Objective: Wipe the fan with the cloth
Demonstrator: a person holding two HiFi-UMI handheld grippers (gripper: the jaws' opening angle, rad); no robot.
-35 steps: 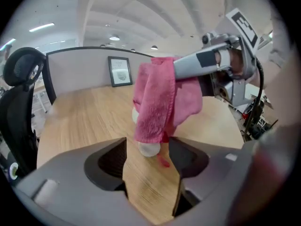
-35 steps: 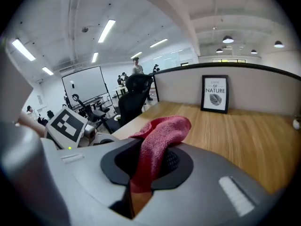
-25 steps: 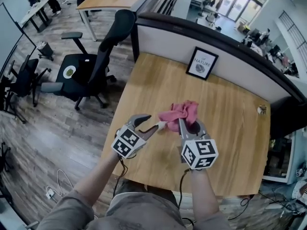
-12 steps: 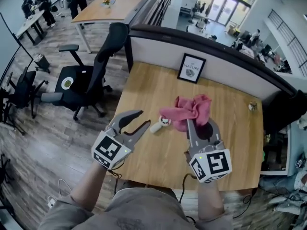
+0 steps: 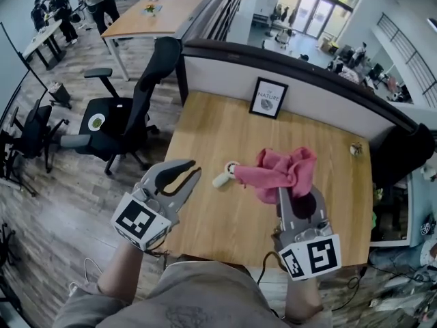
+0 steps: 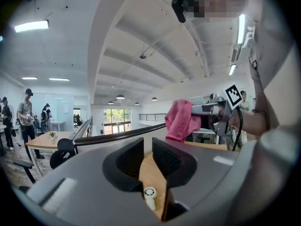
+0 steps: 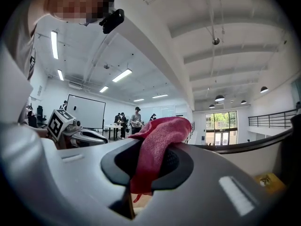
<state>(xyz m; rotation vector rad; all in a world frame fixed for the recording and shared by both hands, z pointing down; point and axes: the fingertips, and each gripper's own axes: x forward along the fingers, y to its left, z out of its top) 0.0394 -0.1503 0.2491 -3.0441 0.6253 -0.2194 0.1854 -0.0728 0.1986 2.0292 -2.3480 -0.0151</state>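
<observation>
A small white hand fan (image 5: pixel 225 174) lies flat on the wooden table (image 5: pixel 225 231); it also shows far below between the left jaws as the fan (image 6: pixel 149 197). My left gripper (image 5: pixel 186 174) is raised above the table's left edge. Its jaws are closing to a narrow gap with nothing between them. My right gripper (image 5: pixel 285 195) hangs over the table, shut on a pink cloth (image 5: pixel 283 168) that bunches and droops from its tips. In the left gripper view, my own gripper (image 6: pixel 147 152) faces the cloth (image 6: pixel 181 121). The cloth (image 7: pixel 157 149) fills the right gripper (image 7: pixel 151 163).
A framed picture (image 5: pixel 268 98) stands at the table's far edge against a dark-topped partition (image 5: pixel 307 80). A small object (image 5: pixel 354 148) sits at the far right corner. A black office chair (image 5: pixel 130 108) stands left of the table. People stand at distant desks.
Both grippers have risen away from the table top. The left one has drawn back from the fan and narrowed its jaws. The cloth went up with the right gripper.
</observation>
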